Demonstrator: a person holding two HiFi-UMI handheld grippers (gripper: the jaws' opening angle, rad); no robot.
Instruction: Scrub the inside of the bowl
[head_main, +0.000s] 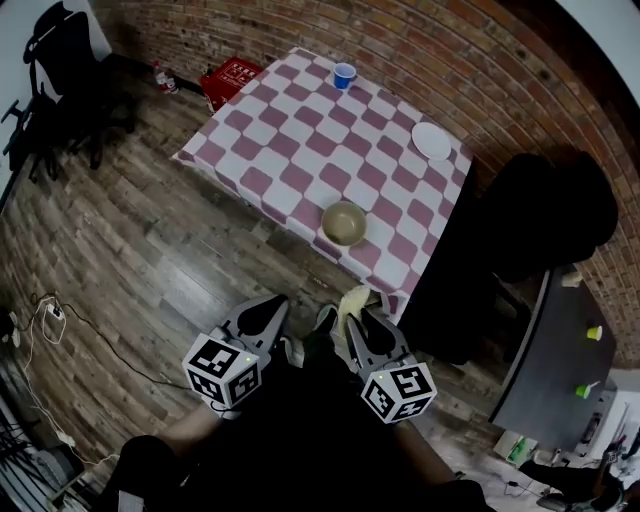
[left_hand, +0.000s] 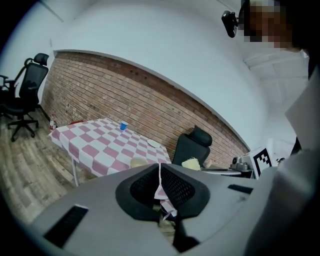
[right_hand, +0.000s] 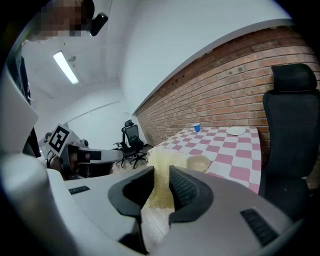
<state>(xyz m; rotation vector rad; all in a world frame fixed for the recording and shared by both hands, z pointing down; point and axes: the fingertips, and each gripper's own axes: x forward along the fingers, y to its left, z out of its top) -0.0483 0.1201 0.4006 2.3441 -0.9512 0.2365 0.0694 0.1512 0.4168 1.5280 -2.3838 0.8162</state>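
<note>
Scrubbing not begun: bowl untouched, both grippers short of the table.
The bowl (head_main: 344, 222) stands on the checked table (head_main: 300, 150) near its front edge, well apart from both tools. It sits upright with its mouth up; being round, it has no long axis. Its inside looks empty, though at this range I cannot tell whether it is soiled. The right gripper (head_main: 362, 325) is clamped on a yellow sponge (right_hand: 161, 165), whose long axis runs out along the jaws toward the table. The left gripper (left_hand: 160, 167) has its jaws fully together with nothing between them. Judgement: only the sponge pickup is complete. Still to do are the approach, steadying the bowl, and the whole scrub of its inside.
</note>
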